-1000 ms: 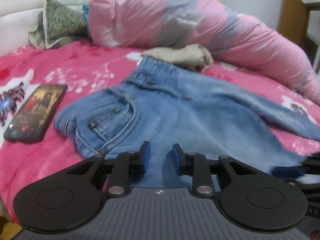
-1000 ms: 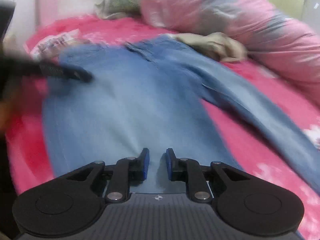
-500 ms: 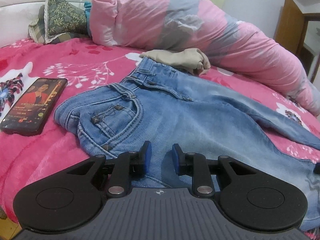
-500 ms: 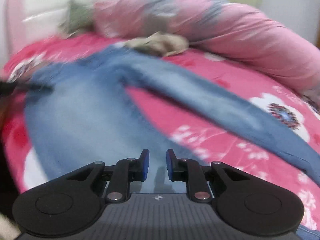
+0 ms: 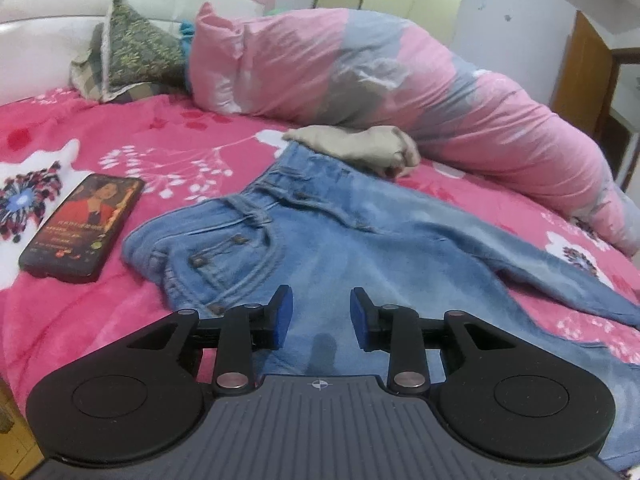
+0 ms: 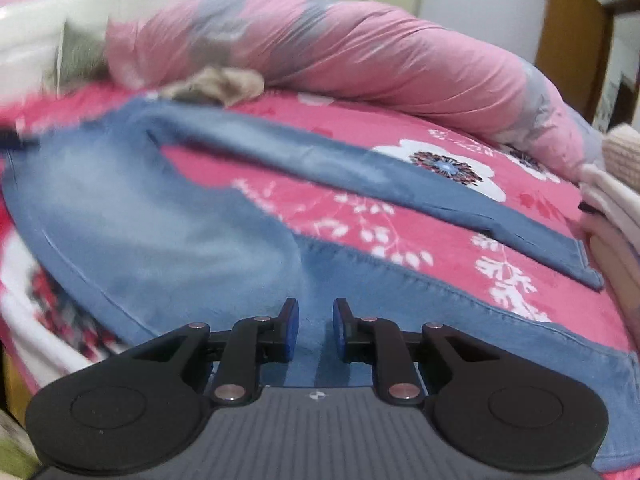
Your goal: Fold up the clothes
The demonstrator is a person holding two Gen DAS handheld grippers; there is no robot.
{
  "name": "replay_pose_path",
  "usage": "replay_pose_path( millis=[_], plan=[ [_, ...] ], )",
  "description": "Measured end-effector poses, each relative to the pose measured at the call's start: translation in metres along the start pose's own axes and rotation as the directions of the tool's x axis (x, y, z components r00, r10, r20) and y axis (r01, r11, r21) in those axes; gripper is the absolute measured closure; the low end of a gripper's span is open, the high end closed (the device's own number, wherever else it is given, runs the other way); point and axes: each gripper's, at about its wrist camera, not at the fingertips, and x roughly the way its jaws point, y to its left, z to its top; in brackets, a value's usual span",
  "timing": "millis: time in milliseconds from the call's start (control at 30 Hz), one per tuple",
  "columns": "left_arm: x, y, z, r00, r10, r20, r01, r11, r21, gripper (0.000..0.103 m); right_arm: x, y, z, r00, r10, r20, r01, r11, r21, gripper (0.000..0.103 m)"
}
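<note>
Bedroom, bed (image 5: pixel 208 148) with bright pink flowered cover, white padded headboard behind.

Item: jeans (image 5: pixel 360 240), blue denim, spread flat across the near half of the cover. Waistband toward the left side, just beside a beige garment (image 5: pixel 360 148); legs splayed apart in a V, running out to the right. Far leg ending at a hem (image 6: pixel 576 264) near a stack of pale folded clothes (image 6: pixel 612 200); near leg passing directly under the right-hand tool.

Left gripper (image 5: pixel 318 316): poised over the hip and front pocket, low above the denim. Jaws just opened wider, now standing apart, nothing between them, no cloth pinched.

Right gripper (image 6: pixel 316 328): over the near leg, pointed toward the gap between the legs. Jaws narrowly parted, empty, denim seen through the gap. View smeared on its left side.

Key relation: long axis of the jeans left to right across both views; waist end nearer the left gripper, hems nearer the right. Likely next step, as a judgement: bring one leg over the other, the far hem lying ahead and to the right of the right gripper.

Also present: phone (image 5: pixel 82 228) face up, left of the waistband, clear of it. Rolled pink-and-grey quilt (image 5: pixel 400 92) along the far edge. Green patterned cushion (image 5: pixel 140 52) at the headboard.
</note>
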Motion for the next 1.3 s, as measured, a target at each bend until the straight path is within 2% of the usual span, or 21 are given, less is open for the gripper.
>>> replay_pose_path(
  millis=[67,133,233,300,333,400,467,500,567,600,667,700,767,833,867,900,967,1000,1100,1167,1300],
  plan=[
    [-0.002,-0.013,-0.001,1.0,0.008,0.011,-0.009,0.998,0.056,0.071,0.004,-0.016,-0.011,0.994,-0.105,-0.013,0.105,0.994,0.011,0.084],
    [-0.002,-0.024,-0.004,1.0,0.027,0.005,-0.027,0.994,0.103,0.071,-0.004,-0.063,-0.03,0.977,-0.208,-0.047,0.213,0.961,0.178,0.084],
    [0.004,-0.032,-0.009,0.999,0.034,-0.031,-0.03,0.992,0.12,0.071,-0.021,-0.14,-0.067,0.909,-0.384,-0.16,0.416,0.816,0.401,0.084],
    [0.005,-0.035,-0.011,0.998,0.041,-0.044,-0.035,0.992,0.121,0.071,-0.036,-0.177,-0.084,0.87,-0.442,-0.221,0.49,0.716,0.497,0.084],
    [0.005,-0.036,-0.012,0.998,0.047,-0.048,-0.041,0.992,0.123,0.071,-0.046,-0.186,-0.087,0.865,-0.447,-0.229,0.495,0.683,0.537,0.083],
    [0.002,-0.039,-0.012,0.997,0.054,-0.046,-0.048,0.992,0.118,0.071,-0.068,-0.195,-0.092,0.877,-0.435,-0.207,0.458,0.619,0.638,0.078],
    [-0.003,-0.043,-0.013,0.998,0.053,-0.042,-0.048,0.993,0.112,0.071,-0.089,-0.2,-0.105,0.904,-0.391,-0.176,0.37,0.504,0.781,0.05],
    [-0.004,-0.046,-0.013,0.998,0.045,-0.041,-0.04,0.992,0.116,0.071,-0.098,-0.201,-0.116,0.916,-0.365,-0.166,0.325,0.433,0.84,0.048],
    [-0.006,-0.051,-0.014,0.999,0.025,-0.043,-0.019,0.992,0.128,0.071,-0.104,-0.2,-0.135,0.935,-0.323,-0.148,0.256,0.324,0.911,0.048],
    [-0.004,-0.057,-0.014,0.999,0.008,-0.049,-0.001,0.99,0.142,0.071,-0.1,-0.202,-0.142,0.942,-0.305,-0.139,0.229,0.284,0.931,0.048],
    [0.0,-0.068,-0.014,0.997,-0.032,-0.066,0.043,0.984,0.175,0.071,-0.093,-0.203,-0.151,0.949,-0.289,-0.124,0.197,0.241,0.95,0.048],
    [0.002,-0.074,-0.015,0.996,-0.052,-0.075,0.065,0.98,0.19,0.071,-0.089,-0.204,-0.154,0.95,-0.289,-0.117,0.187,0.229,0.955,0.049],
    [0.005,-0.087,-0.016,0.993,-0.083,-0.088,0.101,0.971,0.216,0.071,-0.081,-0.206,-0.147,0.937,-0.333,-0.109,0.204,0.266,0.942,0.052],
    [0.008,-0.1,-0.021,0.991,-0.101,-0.09,0.119,0.966,0.231,0.071,-0.075,-0.209,-0.139,0.914,-0.39,-0.113,0.249,0.32,0.914,0.071],
    [0.01,-0.105,-0.024,0.99,-0.101,-0.097,0.121,0.965,0.233,0.071,-0.072,-0.21,-0.134,0.9,-0.419,-0.123,0.284,0.347,0.894,0.09],
    [0.013,-0.11,-0.027,0.989,-0.099,-0.106,0.122,0.964,0.235,0.071,-0.071,-0.21,-0.129,0.888,-0.442,-0.125,0.307,0.37,0.877,0.101],
    [0.02,-0.116,-0.033,0.989,-0.077,-0.13,0.106,0.966,0.237,0.071,-0.075,-0.213,-0.119,0.886,-0.457,-0.074,0.276,0.394,0.876,0.101],
    [0.022,-0.118,-0.035,0.989,-0.055,-0.14,0.088,0.965,0.245,0.072,-0.084,-0.211,-0.111,0.877,-0.48,-0.026,0.258,0.423,0.869,0.101],
    [0.024,-0.117,-0.04,0.989,-0.008,-0.147,0.047,0.965,0.259,0.072,-0.116,-0.198,-0.09,0.824,-0.562,0.076,0.253,0.484,0.838,0.101],
    [0.024,-0.112,-0.041,0.988,0.0,-0.154,0.039,0.968,0.248,0.072,-0.117,-0.198,-0.095,0.81,-0.583,0.059,0.287,0.482,0.828,0.101],
    [0.024,-0.106,-0.043,0.987,0.001,-0.158,0.039,0.967,0.251,0.072,-0.076,-0.215,-0.14,0.847,-0.515,-0.131,0.364,0.382,0.849,0.101]
  ],
)
